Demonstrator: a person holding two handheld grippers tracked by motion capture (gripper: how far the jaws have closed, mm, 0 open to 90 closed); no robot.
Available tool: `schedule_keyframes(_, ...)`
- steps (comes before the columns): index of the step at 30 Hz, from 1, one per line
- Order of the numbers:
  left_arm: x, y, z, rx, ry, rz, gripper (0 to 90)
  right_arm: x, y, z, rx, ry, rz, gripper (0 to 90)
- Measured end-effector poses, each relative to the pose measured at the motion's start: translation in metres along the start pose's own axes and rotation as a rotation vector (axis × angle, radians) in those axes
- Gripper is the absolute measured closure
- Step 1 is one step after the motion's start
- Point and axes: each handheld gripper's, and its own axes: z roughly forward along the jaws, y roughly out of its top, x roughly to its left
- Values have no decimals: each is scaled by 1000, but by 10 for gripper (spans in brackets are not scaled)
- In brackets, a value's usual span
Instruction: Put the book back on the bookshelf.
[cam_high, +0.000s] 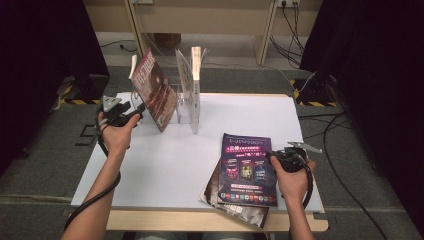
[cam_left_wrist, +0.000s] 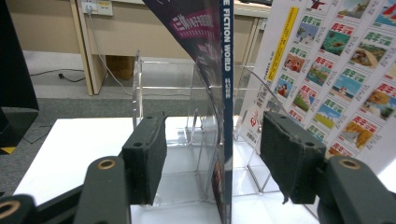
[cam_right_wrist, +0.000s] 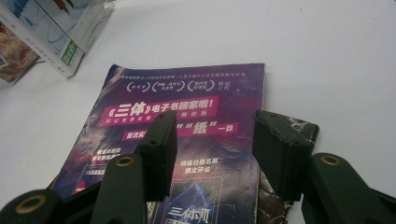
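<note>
Two magazines already stand in the clear acrylic file rack at the back of the white table: the leaning dark red-covered magazine looks just placed, beside an upright white-covered one. A purple-covered magazine and another beneath it lie flat at the front right, apparently yet to be filed. The left gripper sits beside the red magazine, jaws spread wide with its spine between them, untouched. The right gripper hovers at the purple cover's edge, jaws apart, gripping nothing.
</note>
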Motion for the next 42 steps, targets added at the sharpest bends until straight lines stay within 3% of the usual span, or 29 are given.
schedule_keyframes(6, -2, -10, -16, 35, -22, 38, 414, -1, 1, 2, 34, 1, -4, 526)
schedule_keyframes(13, -5, -34, -25, 85, -67, 1, 424, -7, 0, 7, 92, -17, -11, 568)
schedule_keyframes(16, -8, -42, -29, 112, -78, 15, 440, -8, 0, 11, 118, -22, -23, 591)
schedule_keyframes(20, -16, -48, -37, 130, -125, 22, 459, -10, 2, 15, 156, -27, -23, 611)
schedule_keyframes(30, -56, -66, -43, 223, -275, 37, 519, -15, 5, 32, 238, -23, 9, 614)
schedule_keyframes(36, -91, -79, -33, 303, -377, 67, 519, -21, 5, 39, 271, -16, 25, 589)
schedule_keyframes(42, -121, -87, -19, 365, -449, 88, 518, -24, 4, 42, 297, -5, 38, 571)
